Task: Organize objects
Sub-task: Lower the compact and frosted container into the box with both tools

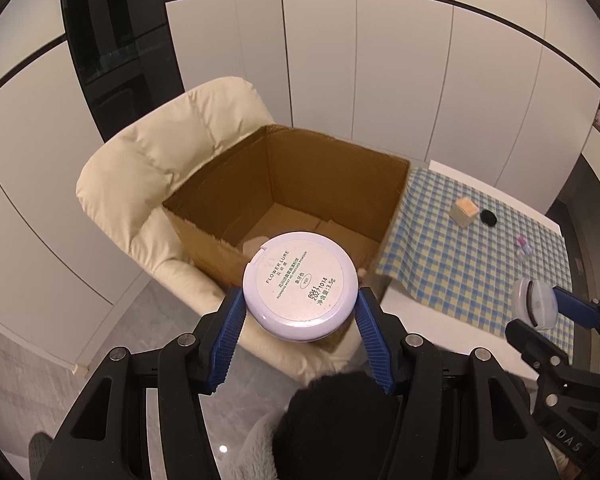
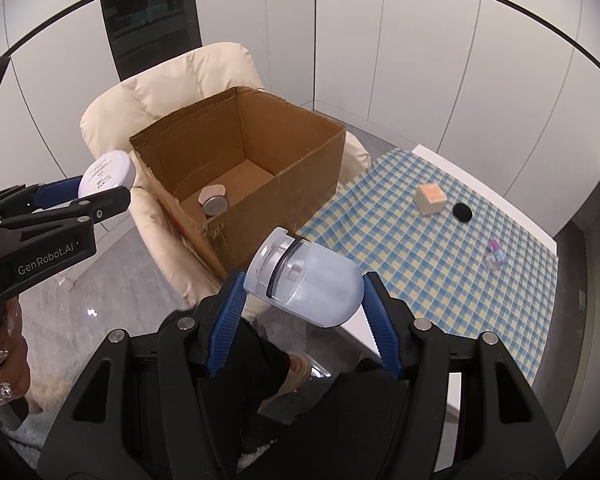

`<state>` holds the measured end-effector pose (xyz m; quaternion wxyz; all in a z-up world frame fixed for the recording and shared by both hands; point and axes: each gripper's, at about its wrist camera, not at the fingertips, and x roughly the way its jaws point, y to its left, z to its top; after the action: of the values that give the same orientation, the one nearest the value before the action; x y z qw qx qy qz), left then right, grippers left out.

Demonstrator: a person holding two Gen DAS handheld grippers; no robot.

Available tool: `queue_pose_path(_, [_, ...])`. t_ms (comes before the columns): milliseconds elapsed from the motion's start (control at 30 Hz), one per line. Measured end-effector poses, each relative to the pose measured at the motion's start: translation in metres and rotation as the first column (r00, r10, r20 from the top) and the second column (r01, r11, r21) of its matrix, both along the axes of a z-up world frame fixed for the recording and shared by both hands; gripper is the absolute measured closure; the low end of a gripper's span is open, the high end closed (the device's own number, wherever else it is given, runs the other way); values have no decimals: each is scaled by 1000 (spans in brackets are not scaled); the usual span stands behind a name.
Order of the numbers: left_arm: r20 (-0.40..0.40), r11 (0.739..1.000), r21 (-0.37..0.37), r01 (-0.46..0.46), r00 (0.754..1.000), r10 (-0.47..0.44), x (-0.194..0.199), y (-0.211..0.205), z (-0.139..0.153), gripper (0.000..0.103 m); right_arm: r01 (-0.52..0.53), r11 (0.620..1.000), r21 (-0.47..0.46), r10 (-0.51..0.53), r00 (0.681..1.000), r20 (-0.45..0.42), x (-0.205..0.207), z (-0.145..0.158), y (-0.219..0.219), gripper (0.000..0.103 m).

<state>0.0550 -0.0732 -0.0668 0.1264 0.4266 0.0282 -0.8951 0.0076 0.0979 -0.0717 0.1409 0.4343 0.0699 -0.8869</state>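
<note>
the left tongs (image 1: 300, 300) were clamped on a round compact (image 1: 300, 285), held flat with its label up, just short of the box's (image 1: 284, 184) near wall, probably for a clean drop inside. the right tongs (image 2: 304, 286) were clamped on a clear domed case (image 2: 306, 280), tilted, over the gap between the box and the surface (image 2: 440, 248). the box sat on a cream chair (image 1: 160, 160) and already held a small tin (image 2: 215, 205). a cube (image 2: 431, 198), a black disc (image 2: 462, 212) and a tiny bottle (image 2: 495, 254) waited on the checked cloth. the near wall stood between both loads and the box floor.
</note>
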Motion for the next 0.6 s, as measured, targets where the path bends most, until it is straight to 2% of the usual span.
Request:
queue_pose_path(367, [4, 997, 15, -77, 997, 76, -58, -37, -10, 47, -67, 998, 21, 67, 998, -15, -69, -4, -52, 41])
queue_pose_path(600, [19, 992, 29, -125, 992, 124, -96, -65, -25, 47, -104, 994, 28, 105, 994, -13, -119, -18, -82, 41])
